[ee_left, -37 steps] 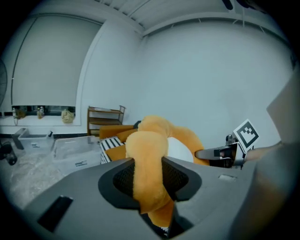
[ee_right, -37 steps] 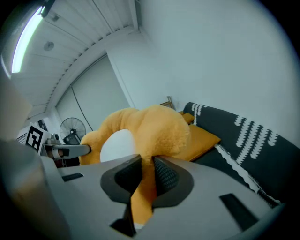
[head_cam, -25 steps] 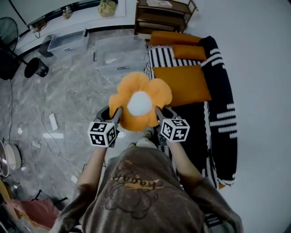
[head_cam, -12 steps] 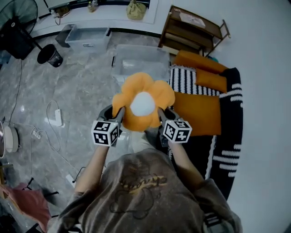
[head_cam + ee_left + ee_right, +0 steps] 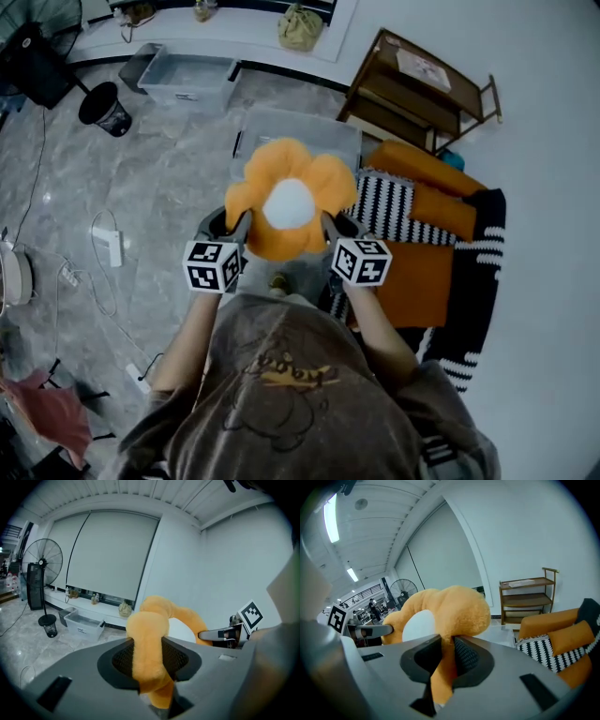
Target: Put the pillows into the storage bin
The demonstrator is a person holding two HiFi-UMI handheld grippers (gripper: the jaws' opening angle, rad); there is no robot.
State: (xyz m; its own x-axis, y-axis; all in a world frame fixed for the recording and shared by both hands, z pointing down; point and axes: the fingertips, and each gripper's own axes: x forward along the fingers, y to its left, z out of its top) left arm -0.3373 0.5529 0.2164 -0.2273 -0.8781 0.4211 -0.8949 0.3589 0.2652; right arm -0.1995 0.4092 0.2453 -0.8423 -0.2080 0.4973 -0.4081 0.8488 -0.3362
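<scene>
An orange flower-shaped pillow (image 5: 289, 202) with a white centre hangs in the air between my two grippers. My left gripper (image 5: 232, 225) is shut on a petal at the pillow's left edge (image 5: 146, 656). On the right edge (image 5: 446, 660), my right gripper (image 5: 330, 225) is shut on another petal. Right behind the pillow in the head view stands a clear storage bin (image 5: 298, 133) on the floor, partly hidden by it. Three more orange pillows (image 5: 419, 281) lie on the black-and-white striped sofa (image 5: 469, 281) to the right.
A second, smaller clear bin (image 5: 187, 77) sits by the far wall ledge. A wooden shelf (image 5: 417, 89) stands behind the sofa. A black fan (image 5: 37, 56) and its base are at the far left. Cables and a power strip (image 5: 105, 246) lie on the marble floor.
The view has swung round while I carry the pillow: the sofa has slid right and the storage bin now lies straight ahead, behind the pillow. Both grips are unchanged.
</scene>
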